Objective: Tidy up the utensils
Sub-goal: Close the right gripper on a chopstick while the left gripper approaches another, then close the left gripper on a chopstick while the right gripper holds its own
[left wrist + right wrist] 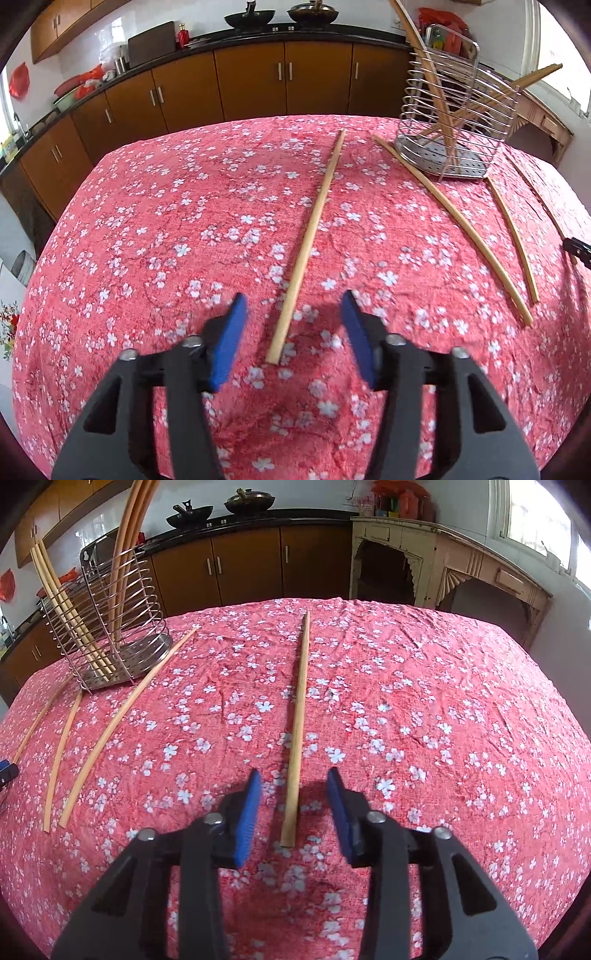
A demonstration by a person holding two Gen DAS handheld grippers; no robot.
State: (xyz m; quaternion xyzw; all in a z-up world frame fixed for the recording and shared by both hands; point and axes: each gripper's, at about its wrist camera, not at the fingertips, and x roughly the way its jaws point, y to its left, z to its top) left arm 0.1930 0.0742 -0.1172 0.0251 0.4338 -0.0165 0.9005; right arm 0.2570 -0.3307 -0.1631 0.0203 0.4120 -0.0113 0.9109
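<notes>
Straddling a thin, stiff, light wooden chopstick [310, 240], the left gripper [293, 301] stood open; likewise the right gripper [293, 775] over another [297, 723], near their butt ends, which looked slippery.

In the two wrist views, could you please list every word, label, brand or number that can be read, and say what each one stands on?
No text can be read in either view.
The red bottle on the counter: any label is too small to read.
The red packages on the cream sideboard: any print is blurred.
The wire holder, the chopsticks and the flowered tablecloth show no writing.
</notes>
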